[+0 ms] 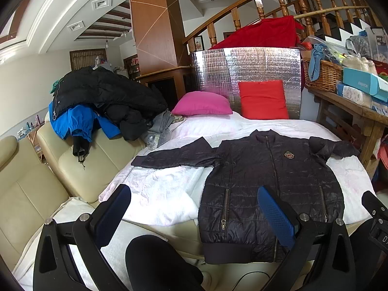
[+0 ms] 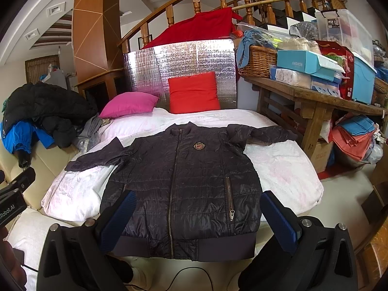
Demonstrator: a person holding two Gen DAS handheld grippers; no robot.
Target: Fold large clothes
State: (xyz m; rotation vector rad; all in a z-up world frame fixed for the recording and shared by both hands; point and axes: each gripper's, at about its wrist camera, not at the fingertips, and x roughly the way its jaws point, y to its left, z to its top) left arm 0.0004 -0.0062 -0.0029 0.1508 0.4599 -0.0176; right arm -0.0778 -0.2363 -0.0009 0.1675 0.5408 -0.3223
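Dark jacket [image 2: 184, 184] lies flat, front up, zipped, sleeves spread, on white sheet [image 2: 286, 169] over bed. Left gripper [image 1: 194, 214] spread wide, holding nothing, above sheet's near-left edge. Right gripper [image 2: 197, 218] spread wide, holding nothing, above jacket hem. Pink pillow [image 2: 128, 104] and red pillow [image 2: 194, 92] behind.

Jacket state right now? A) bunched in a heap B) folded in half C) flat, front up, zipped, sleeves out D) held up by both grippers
C: the jacket lies flat on the white sheet, badge and closed zipper facing up, both sleeves spread sideways; left gripper and right gripper are open, gripping nothing.
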